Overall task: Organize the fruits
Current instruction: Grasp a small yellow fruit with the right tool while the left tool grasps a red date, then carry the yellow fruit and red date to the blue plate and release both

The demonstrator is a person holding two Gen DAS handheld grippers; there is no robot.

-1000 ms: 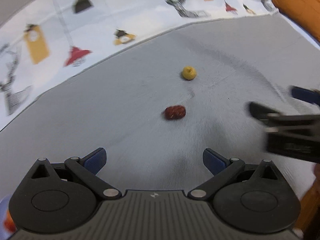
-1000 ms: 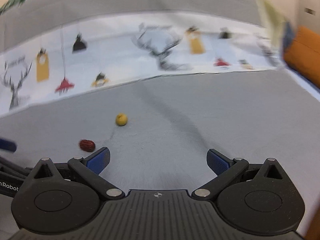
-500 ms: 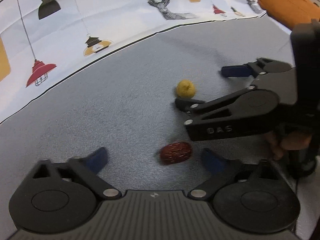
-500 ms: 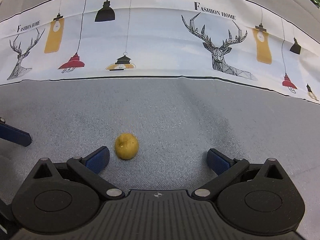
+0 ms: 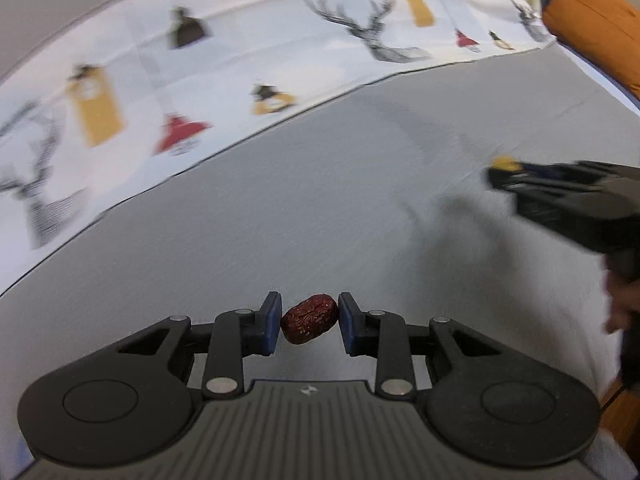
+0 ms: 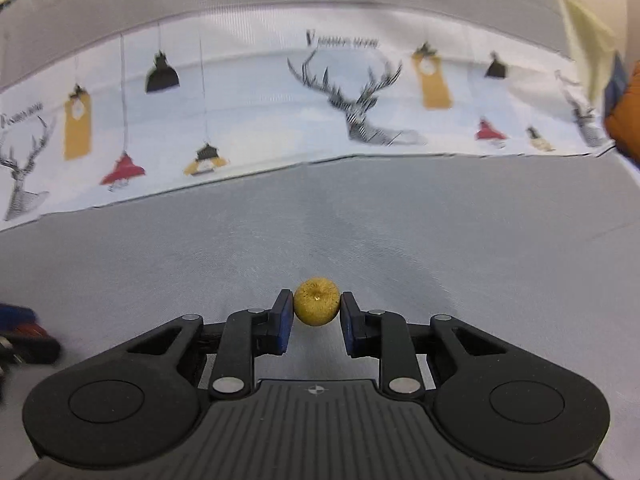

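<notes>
A wrinkled dark red date [image 5: 310, 322] sits between the blue pads of my left gripper [image 5: 309, 316]. Its jaws are closing and the pads press on both ends of the date, which hangs a little above the grey cloth. In the right wrist view a small round yellow fruit [image 6: 317, 307] is pinched between the pads of my right gripper [image 6: 316, 314], whose jaws are closing too. The left wrist view shows the right gripper [image 5: 500, 172] blurred at the right edge, with the yellow fruit [image 5: 505, 162] at its tip. The left gripper [image 6: 24, 332] is a blur at the right wrist view's left edge.
A grey tablecloth [image 5: 320, 200] covers the surface, with a white band [image 5: 240, 60] printed with deer and lamps along its far side. An orange cushion [image 5: 592, 20] lies at the far right. A person's hand [image 5: 622, 304] holds the right gripper.
Both grippers were open and have shut, the left on the red date and the right on the yellow fruit. Both have lifted off the cloth, and the right one has drawn away to the right.
</notes>
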